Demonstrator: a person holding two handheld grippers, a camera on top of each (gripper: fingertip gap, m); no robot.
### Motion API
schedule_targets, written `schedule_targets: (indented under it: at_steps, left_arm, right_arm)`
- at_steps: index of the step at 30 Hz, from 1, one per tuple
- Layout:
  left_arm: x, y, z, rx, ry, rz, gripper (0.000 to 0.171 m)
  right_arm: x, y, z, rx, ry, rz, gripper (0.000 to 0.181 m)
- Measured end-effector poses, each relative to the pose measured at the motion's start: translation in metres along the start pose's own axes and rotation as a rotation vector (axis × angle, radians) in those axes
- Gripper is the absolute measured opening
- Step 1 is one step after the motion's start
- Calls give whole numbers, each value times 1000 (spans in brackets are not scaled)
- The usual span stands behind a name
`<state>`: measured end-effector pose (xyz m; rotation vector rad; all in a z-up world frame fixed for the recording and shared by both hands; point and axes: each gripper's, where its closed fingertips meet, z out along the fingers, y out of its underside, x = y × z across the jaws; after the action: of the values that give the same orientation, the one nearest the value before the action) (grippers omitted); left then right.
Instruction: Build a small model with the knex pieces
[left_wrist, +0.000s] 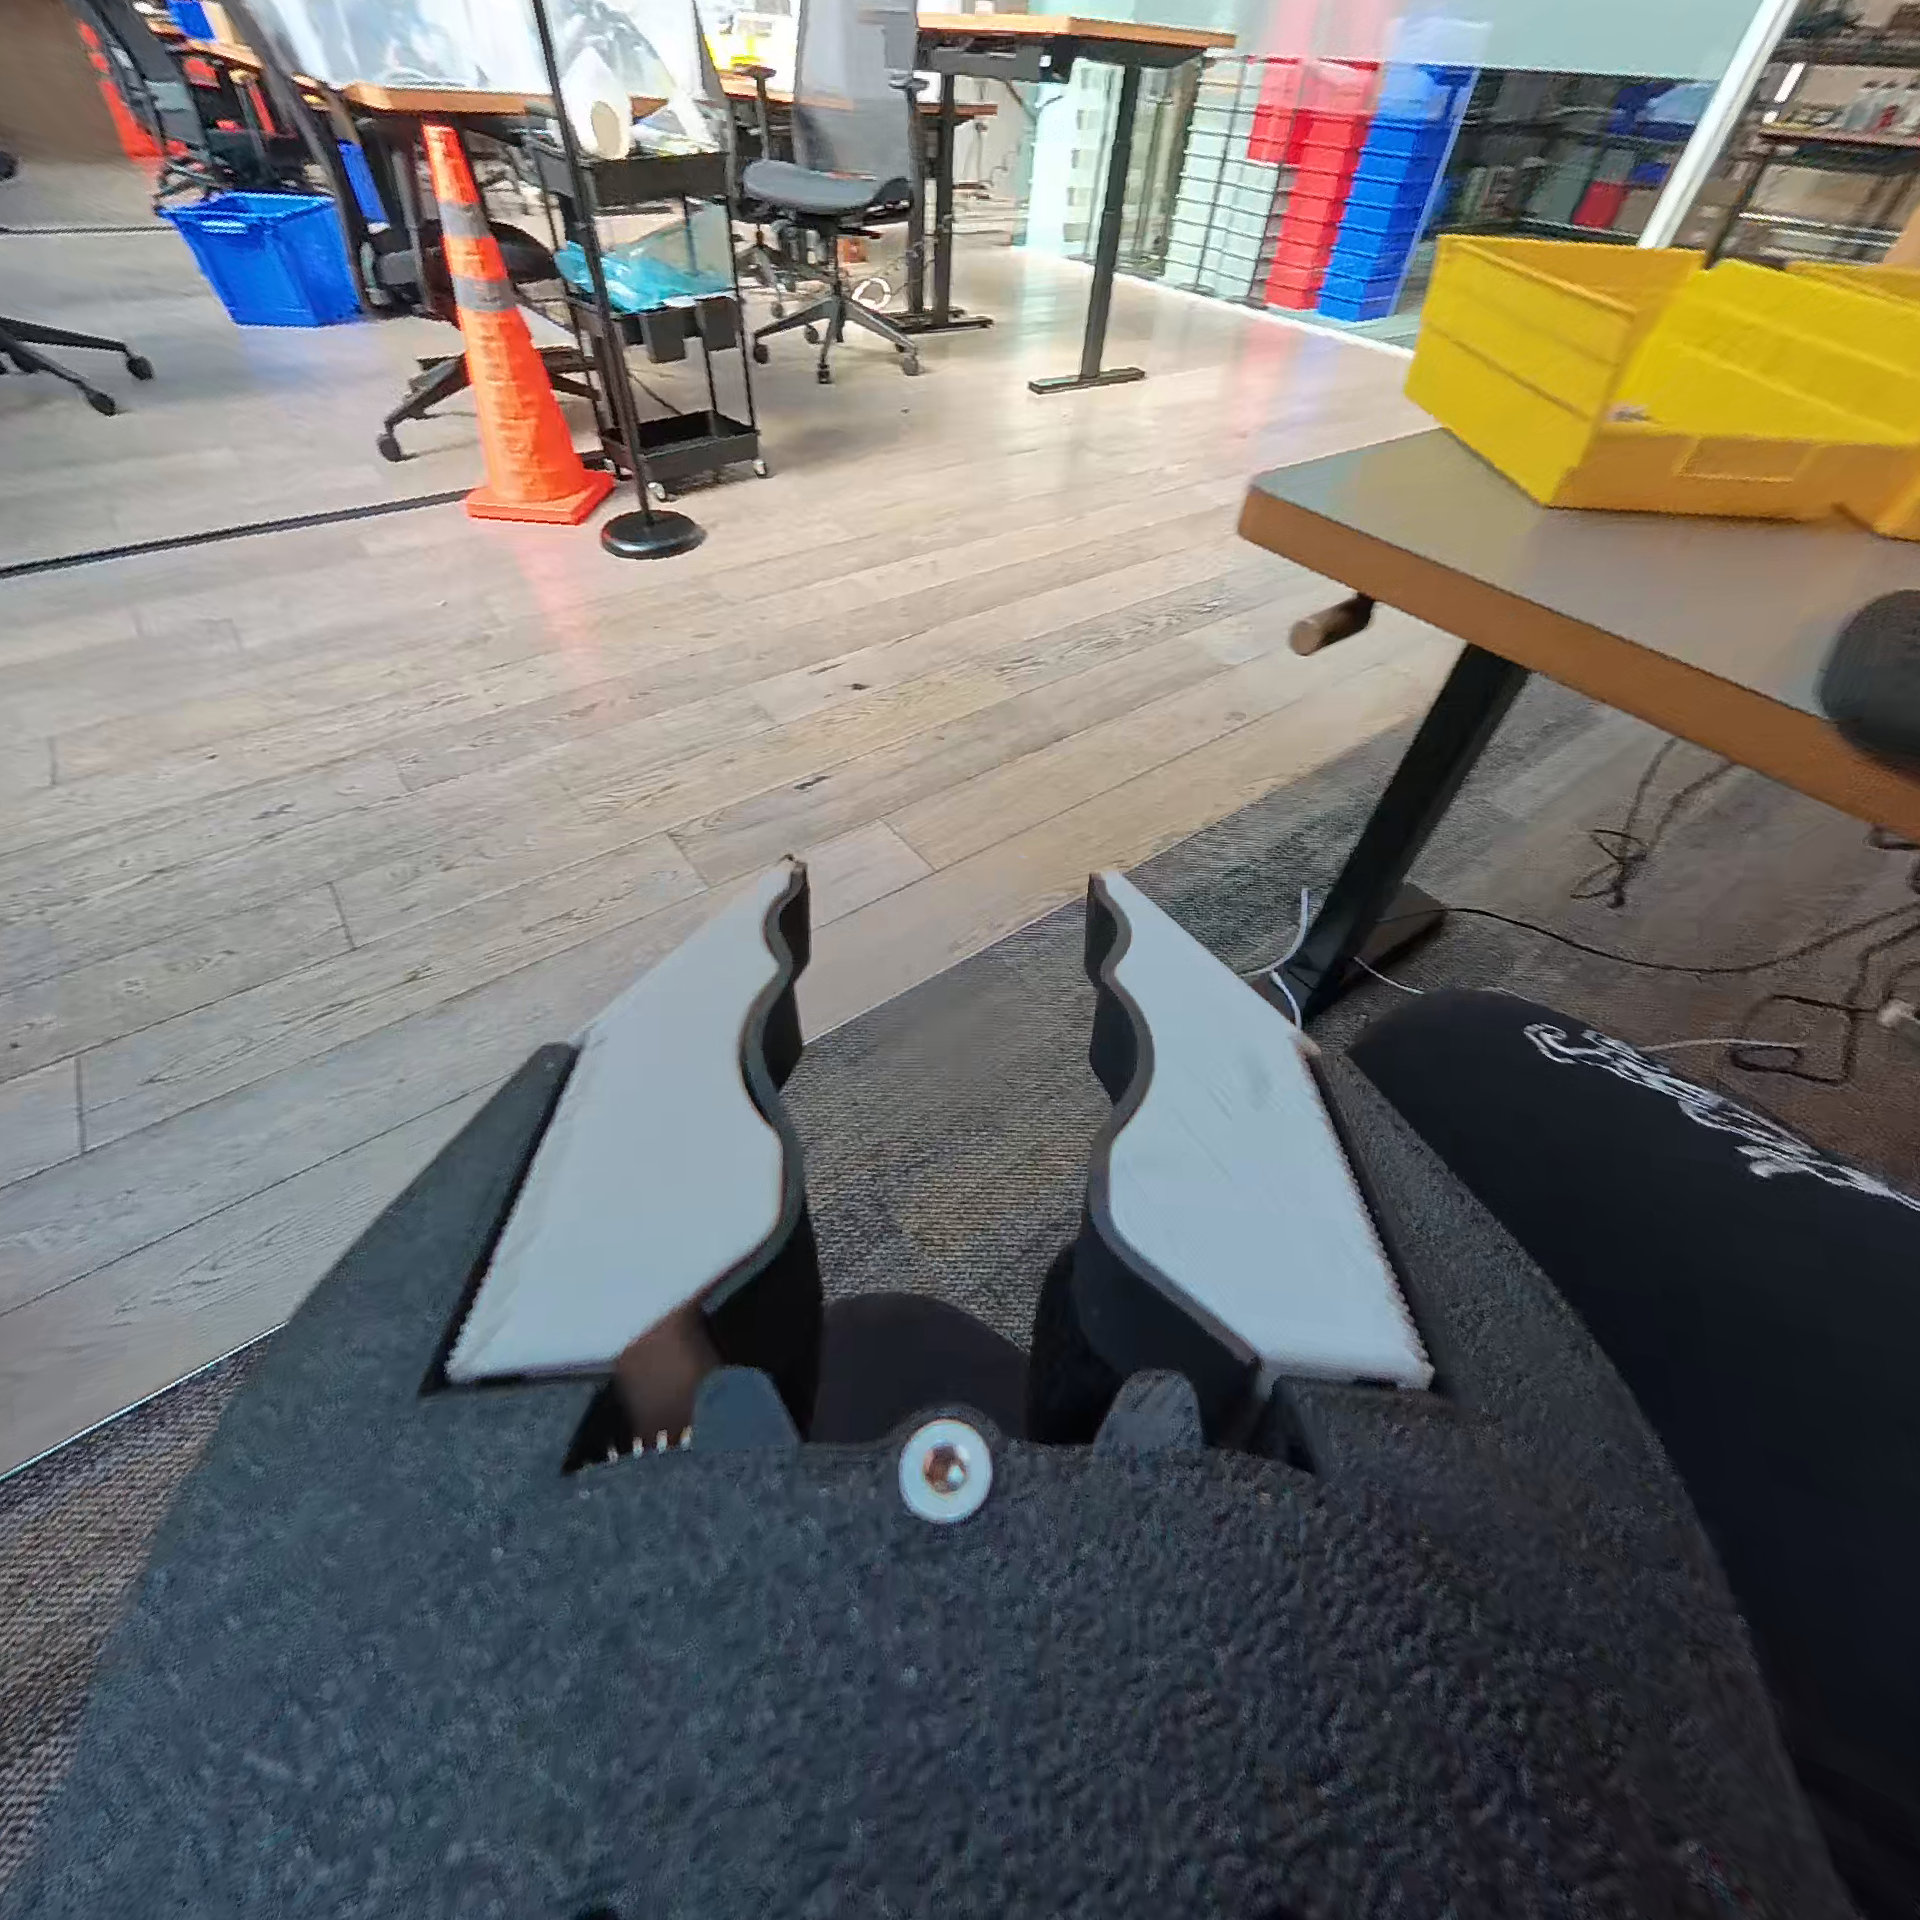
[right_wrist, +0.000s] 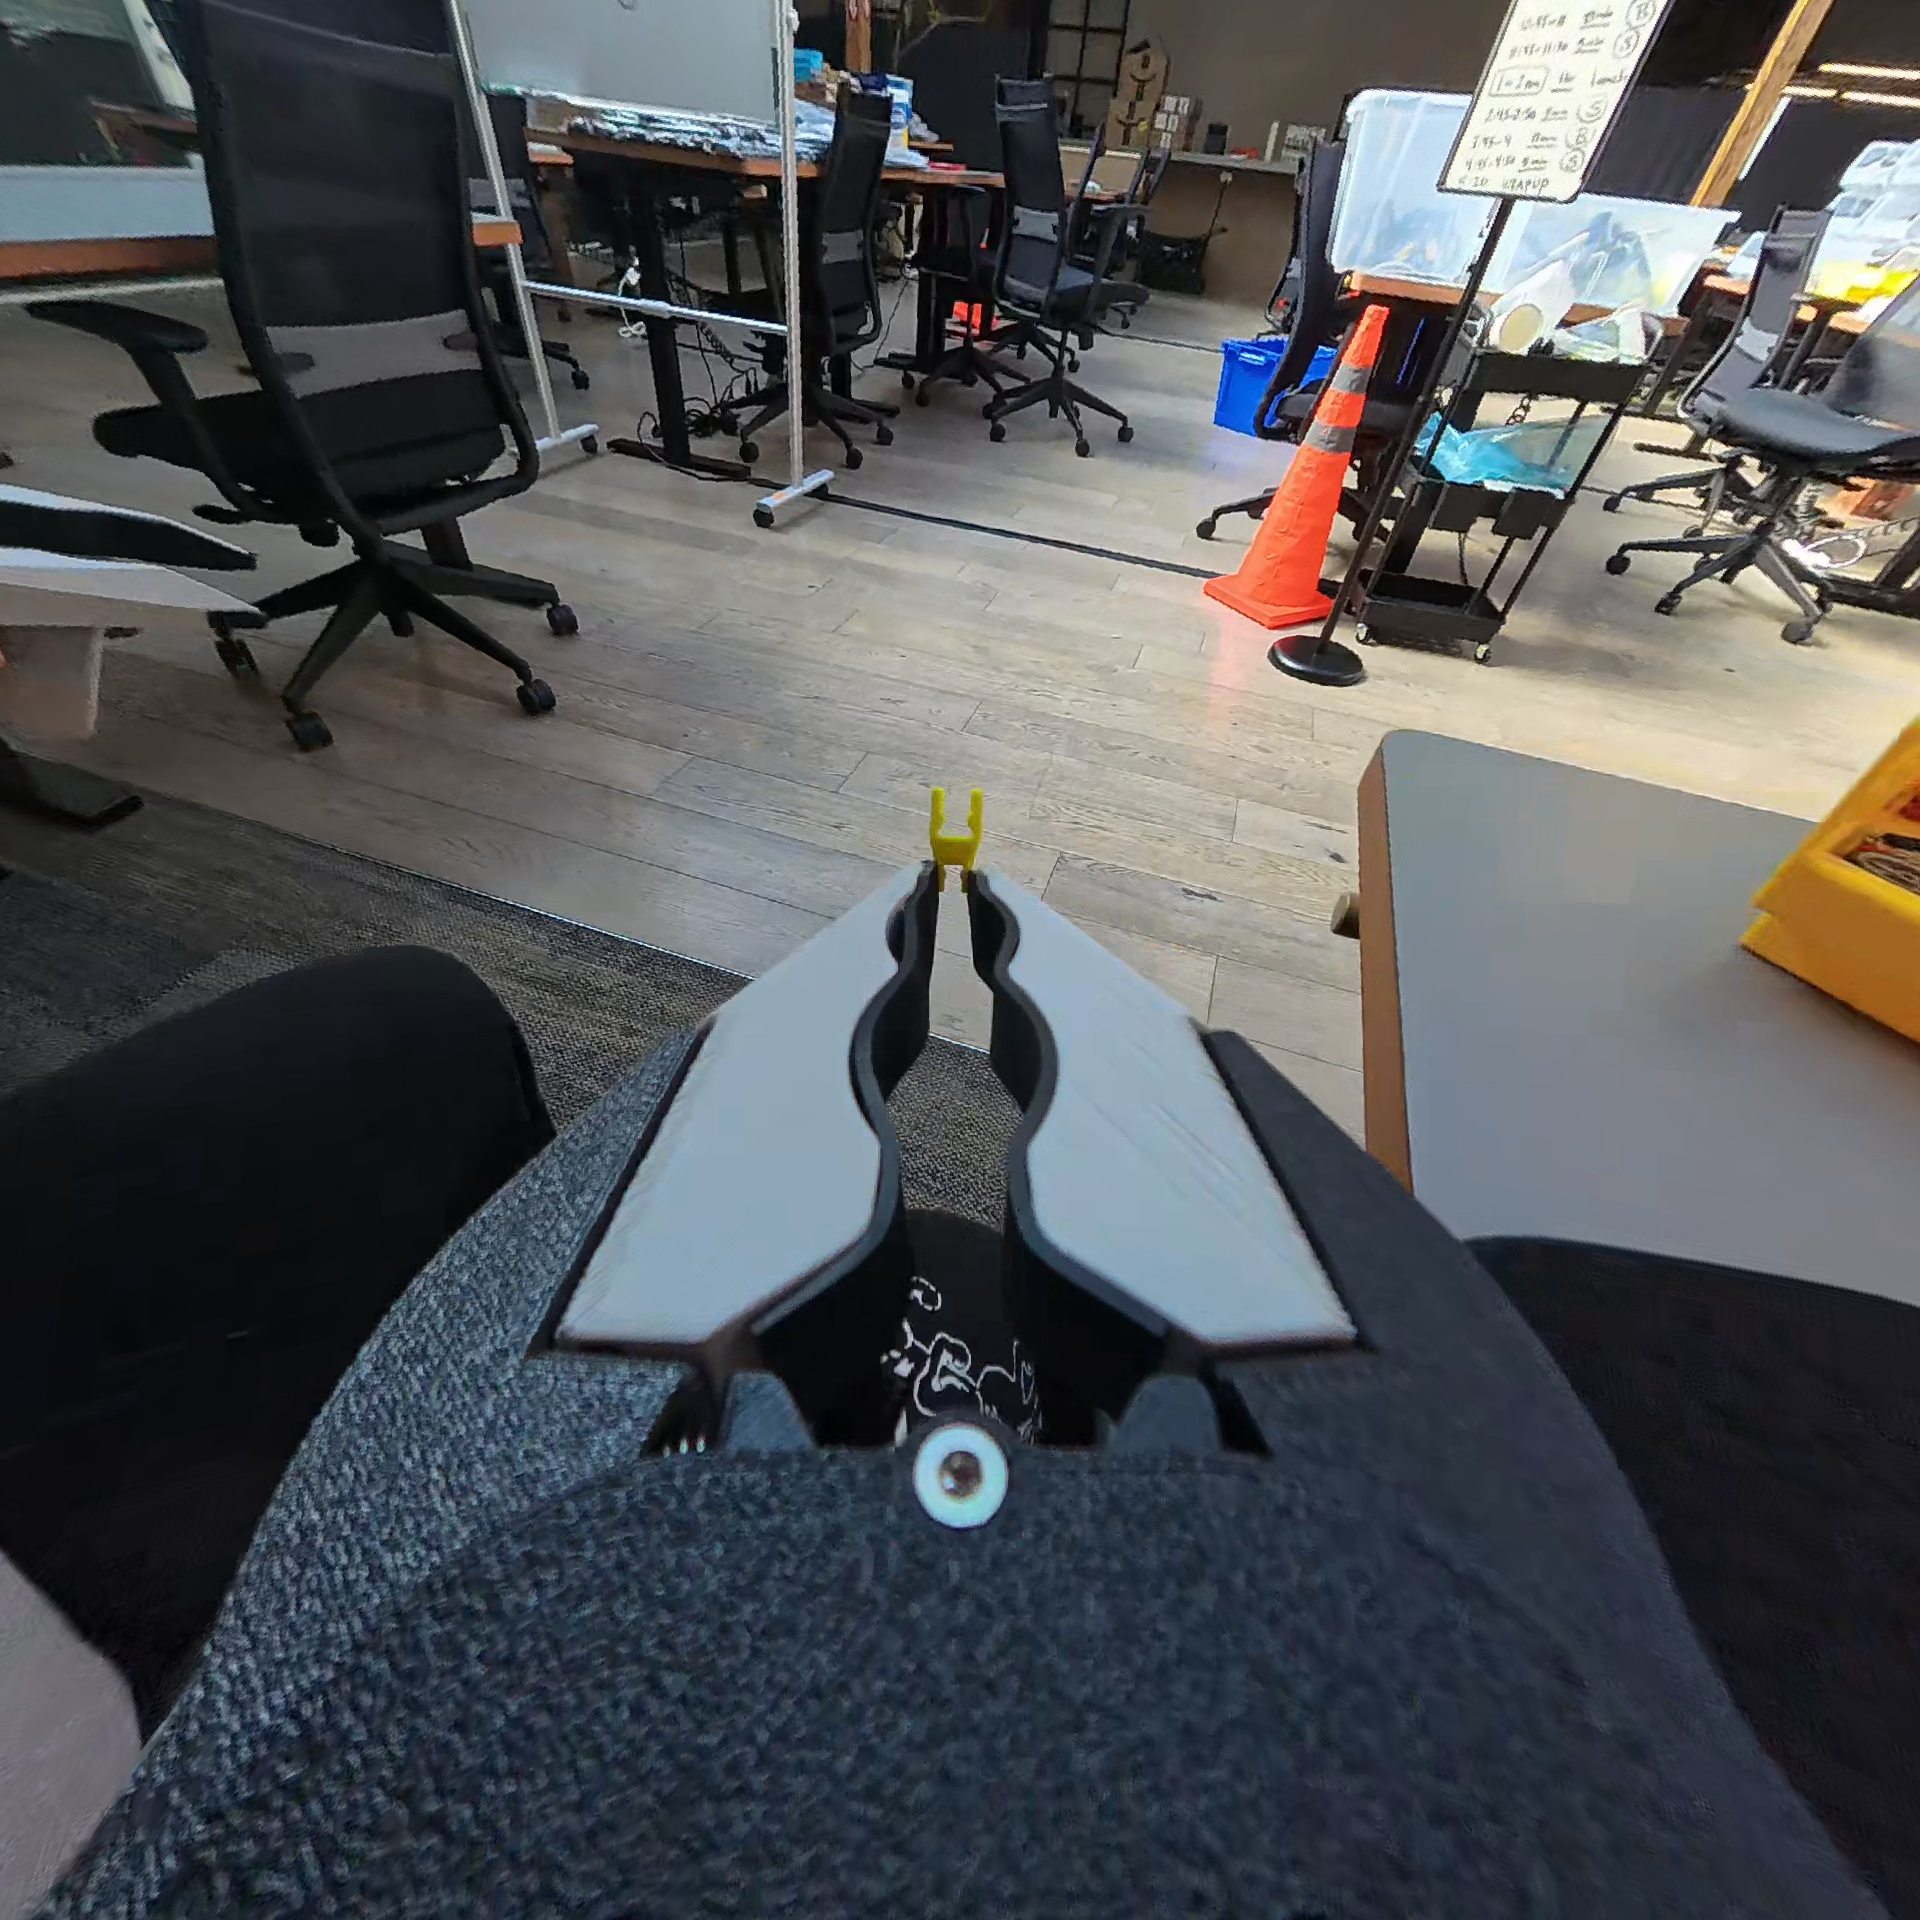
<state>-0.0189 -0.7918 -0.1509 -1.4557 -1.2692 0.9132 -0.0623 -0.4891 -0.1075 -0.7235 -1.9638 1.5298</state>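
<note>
Grey carpet (left_wrist: 935, 1122) lies directly under both grippers and gives way farther out to pale wood-plank flooring (left_wrist: 520, 727) in an open office. Held low over the carpet edge, the left gripper (left_wrist: 945, 883) points forward with its fingers spread wide and nothing between them; a person's black-clad leg (left_wrist: 1662, 1247) sits just to its right. The right gripper (right_wrist: 954, 878) is likewise held low and level, its tips pinching a small yellow clip (right_wrist: 955, 831) whose two prongs stick up above them. A grey-topped table (right_wrist: 1558, 987) with a wooden edge stands to the right, carrying yellow bins (left_wrist: 1621, 384) whose contents are too cropped to identify. Beyond, an orange traffic cone (left_wrist: 504, 343) stands beside a black rolling cart (left_wrist: 665, 312) and a thin pole stand with a round base (left_wrist: 652, 535). Black office chairs (right_wrist: 343, 364), desks, a blue crate (left_wrist: 265, 255) and stacked red and blue bins (left_wrist: 1351, 187) fill the far room.
</note>
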Motion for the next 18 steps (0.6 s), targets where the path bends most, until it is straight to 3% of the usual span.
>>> schedule_targets:
  at_steps: [3, 7, 11, 18]
  left_arm:
    - [64, -17, -34, 45, 79, 115, 53]
    - [137, -45, -46, 131, 170, 177, 54]
    - [209, -59, -37, 165, 320, 208, 55]
    - [327, -46, -3, 150, 671, 206, 55]
  right_arm:
    - [0, -5, -46, 67, 48, 11, 4]
    - [23, -2, -104, 124, 219, 6, 4]
    - [45, 9, -174, 107, 392, -19, 4]
    - [59, 43, -315, 7, 789, 23, 4]
